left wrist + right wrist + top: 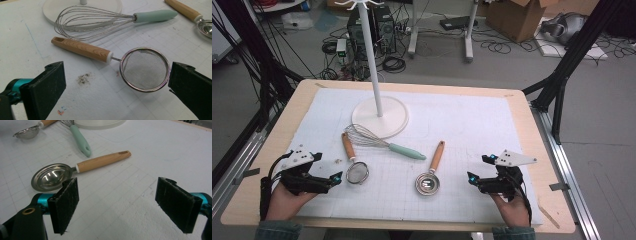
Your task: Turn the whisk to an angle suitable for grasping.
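Three utensils lie on the white mat (pixel 472 120). A small mesh strainer (pixel 353 165) with a wooden handle rests at the left, and my left gripper (pixel 339 176) sits open just left of its bowl. In the left gripper view the strainer (pixel 140 68) lies ahead between the spread jaws, untouched. A wire whisk (pixel 377 140) with a mint handle lies behind it. A steel scoop (pixel 430 177) with a wooden handle lies at centre. My right gripper (pixel 471 176) is open to its right; in the right gripper view the scoop (pixel 75 171) lies ahead at the left.
A white stand (pixel 379 116) with a round base and tall pole rises at the back of the mat, hooks at its top. A dark speck of dirt (pixel 83 78) marks the mat near the strainer. The wooden table edge (pixel 557 165) frames the mat.
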Demonstrator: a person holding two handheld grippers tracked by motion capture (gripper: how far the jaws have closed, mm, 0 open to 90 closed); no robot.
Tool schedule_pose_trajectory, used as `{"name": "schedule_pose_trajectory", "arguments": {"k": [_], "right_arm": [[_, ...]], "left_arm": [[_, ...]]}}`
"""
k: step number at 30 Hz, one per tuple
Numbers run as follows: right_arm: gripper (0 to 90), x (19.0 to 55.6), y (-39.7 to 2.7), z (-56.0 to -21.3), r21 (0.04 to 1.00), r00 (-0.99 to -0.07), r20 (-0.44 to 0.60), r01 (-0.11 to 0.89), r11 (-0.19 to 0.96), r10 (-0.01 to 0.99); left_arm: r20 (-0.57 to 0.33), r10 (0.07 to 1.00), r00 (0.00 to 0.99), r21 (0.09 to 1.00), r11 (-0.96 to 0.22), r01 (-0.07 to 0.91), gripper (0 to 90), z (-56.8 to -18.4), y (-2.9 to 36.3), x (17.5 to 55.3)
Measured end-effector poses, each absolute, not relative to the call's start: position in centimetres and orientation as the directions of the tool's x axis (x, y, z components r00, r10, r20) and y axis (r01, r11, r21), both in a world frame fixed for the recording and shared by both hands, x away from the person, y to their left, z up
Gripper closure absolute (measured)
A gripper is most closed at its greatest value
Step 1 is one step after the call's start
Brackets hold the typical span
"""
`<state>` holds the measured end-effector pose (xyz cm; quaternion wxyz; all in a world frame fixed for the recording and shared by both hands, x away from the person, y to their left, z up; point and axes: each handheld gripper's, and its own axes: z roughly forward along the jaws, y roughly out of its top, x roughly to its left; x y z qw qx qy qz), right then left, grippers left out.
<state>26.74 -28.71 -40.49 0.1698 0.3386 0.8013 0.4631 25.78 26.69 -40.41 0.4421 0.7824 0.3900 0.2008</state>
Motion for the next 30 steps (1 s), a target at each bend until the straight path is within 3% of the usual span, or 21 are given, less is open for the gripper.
{"name": "schedule_pose_trajectory", "arguments": {"k": [16,30], "right_arm": [[17.9,27.0,-28.1,-40.4,0.857,-0.725,0.042,0.380,0.349,0.687],[17.8,29.7,-25.0,-38.8,0.835,-0.779,0.035,0.367,0.410,0.626]], "left_arm": [[-0.030,0.786,0.617,0.845,-0.310,0.436,1.8,-40.4,26.3,25.8],[-0.022,0.782,0.623,0.852,-0.311,0.421,1.8,-40.0,26.0,25.5]]}}
